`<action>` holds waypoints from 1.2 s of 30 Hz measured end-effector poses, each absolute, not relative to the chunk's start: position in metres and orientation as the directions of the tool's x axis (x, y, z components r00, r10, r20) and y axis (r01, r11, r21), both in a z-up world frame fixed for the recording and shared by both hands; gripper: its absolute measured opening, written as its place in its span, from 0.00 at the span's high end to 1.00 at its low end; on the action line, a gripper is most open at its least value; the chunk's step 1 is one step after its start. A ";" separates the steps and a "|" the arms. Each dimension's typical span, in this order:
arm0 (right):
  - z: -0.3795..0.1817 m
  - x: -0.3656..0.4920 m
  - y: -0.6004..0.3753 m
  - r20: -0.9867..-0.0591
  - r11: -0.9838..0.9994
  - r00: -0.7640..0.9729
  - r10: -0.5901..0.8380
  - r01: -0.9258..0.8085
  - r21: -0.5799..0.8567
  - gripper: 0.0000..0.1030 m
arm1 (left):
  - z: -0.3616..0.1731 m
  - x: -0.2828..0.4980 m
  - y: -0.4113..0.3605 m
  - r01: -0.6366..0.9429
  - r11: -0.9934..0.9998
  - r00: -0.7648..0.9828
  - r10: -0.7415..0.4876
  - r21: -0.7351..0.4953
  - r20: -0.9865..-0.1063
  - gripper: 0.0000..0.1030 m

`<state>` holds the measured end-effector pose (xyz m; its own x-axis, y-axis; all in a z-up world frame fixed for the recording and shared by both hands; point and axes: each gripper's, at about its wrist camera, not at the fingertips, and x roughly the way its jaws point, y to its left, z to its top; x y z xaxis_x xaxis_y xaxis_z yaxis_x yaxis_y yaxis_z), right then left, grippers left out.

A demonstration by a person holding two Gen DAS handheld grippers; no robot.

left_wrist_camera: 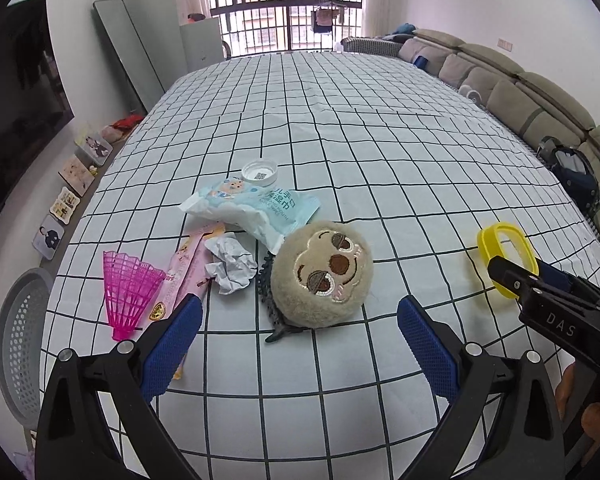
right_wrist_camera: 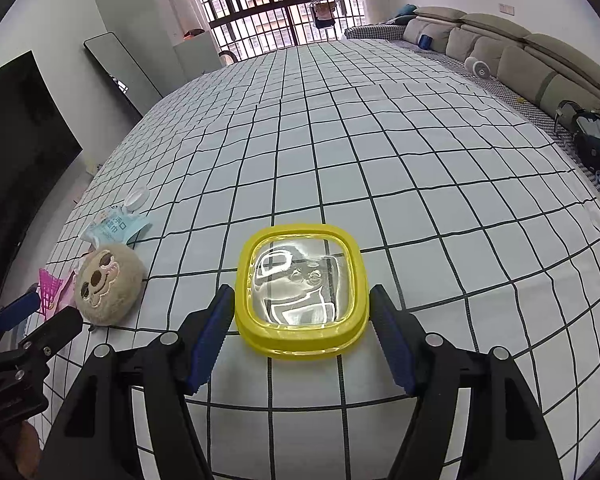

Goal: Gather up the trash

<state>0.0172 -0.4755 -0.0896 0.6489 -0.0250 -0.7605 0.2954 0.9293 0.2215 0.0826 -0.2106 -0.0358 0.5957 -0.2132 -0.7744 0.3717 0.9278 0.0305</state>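
Both fingers sets gape: left gripper [left_wrist_camera: 300, 338] before plush toy [left_wrist_camera: 322, 274], right gripper [right_wrist_camera: 302, 330] flanking yellow lid [right_wrist_camera: 300, 294], contact unclear

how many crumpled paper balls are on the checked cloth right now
1. The crumpled paper ball lies between the pink wrapper and the plush toy, just below the wipes packet. Others could be hidden under the pile.
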 end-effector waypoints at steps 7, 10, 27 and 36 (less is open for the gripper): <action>-0.089 0.012 -0.479 -0.748 0.925 0.664 -0.007 0.289 0.247 0.35 | -0.050 0.098 -0.224 0.379 0.924 0.572 -0.192 0.050 -0.797 0.07; -0.088 0.010 -0.482 -0.741 0.921 0.671 -0.001 0.290 0.262 0.35 | -0.054 0.103 -0.227 0.374 0.925 0.571 -0.180 0.058 -0.801 0.07; -0.092 0.009 -0.480 -0.737 0.921 0.675 0.031 0.266 0.283 0.35 | -0.063 0.102 -0.235 0.381 0.921 0.565 -0.167 0.077 -0.808 0.43; -0.091 0.010 -0.474 -0.743 0.927 0.669 0.030 0.260 0.272 0.35 | -0.040 0.085 -0.214 0.379 0.925 0.582 -0.208 0.036 -0.786 0.43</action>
